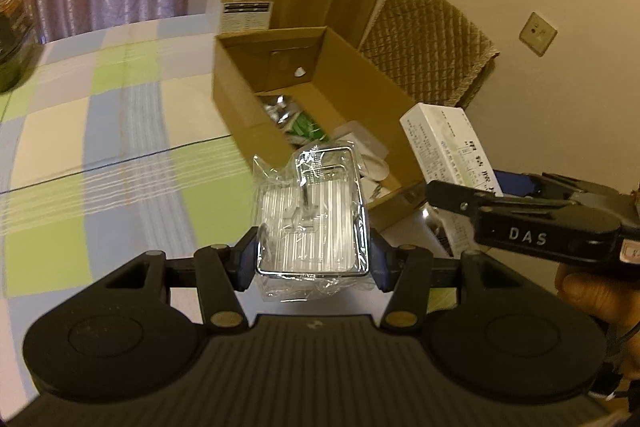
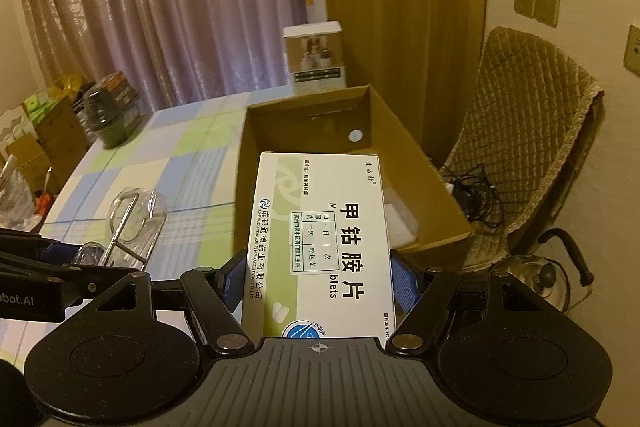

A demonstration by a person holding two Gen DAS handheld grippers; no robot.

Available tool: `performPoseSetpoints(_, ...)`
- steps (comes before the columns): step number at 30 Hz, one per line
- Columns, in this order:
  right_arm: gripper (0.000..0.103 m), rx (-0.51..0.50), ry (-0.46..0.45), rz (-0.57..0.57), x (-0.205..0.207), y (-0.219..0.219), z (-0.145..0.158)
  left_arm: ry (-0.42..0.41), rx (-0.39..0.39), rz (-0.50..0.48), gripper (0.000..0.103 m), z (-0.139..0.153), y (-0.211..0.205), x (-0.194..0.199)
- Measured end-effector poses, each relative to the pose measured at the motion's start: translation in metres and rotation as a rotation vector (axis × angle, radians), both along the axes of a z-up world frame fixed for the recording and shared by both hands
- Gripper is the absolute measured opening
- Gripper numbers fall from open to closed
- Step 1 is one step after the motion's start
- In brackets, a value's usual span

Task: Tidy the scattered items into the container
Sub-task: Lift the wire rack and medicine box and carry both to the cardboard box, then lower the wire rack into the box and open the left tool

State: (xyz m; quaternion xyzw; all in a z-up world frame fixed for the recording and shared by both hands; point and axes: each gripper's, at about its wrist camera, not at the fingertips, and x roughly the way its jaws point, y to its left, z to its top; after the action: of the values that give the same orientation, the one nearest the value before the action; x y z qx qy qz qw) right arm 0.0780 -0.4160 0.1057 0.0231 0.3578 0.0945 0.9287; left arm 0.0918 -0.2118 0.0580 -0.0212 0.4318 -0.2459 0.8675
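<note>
Medicine box (image 2: 324, 239) clamped between right fingers (image 2: 404, 283); wrapped metal rack (image 1: 312, 215) clamped between left fingers (image 1: 378, 259)

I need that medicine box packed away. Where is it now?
The medicine box is clamped in the right claw, held in front of the open cardboard box.

My left gripper (image 1: 311, 251) carrying the wrapped rack (image 1: 310, 211) left of my medicine box (image 2: 320, 243), cardboard box (image 2: 424, 187) ahead on the table (image 1: 100, 147), chair (image 2: 532, 147) to its right, carton (image 2: 314, 61) behind.
</note>
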Motion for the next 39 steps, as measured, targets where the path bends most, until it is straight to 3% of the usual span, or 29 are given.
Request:
performPoseSetpoints(20,0.073,-0.06,-0.029,-0.011,0.049,-0.036,0.004,0.033,-0.058,0.011,0.049,-0.006,-0.064,0.056)
performPoseSetpoints(39,0.073,-0.09,-0.035,-0.002,0.088,-0.046,0.005,0.075,-0.076,0.043,0.049,-0.022,-0.073,0.085)
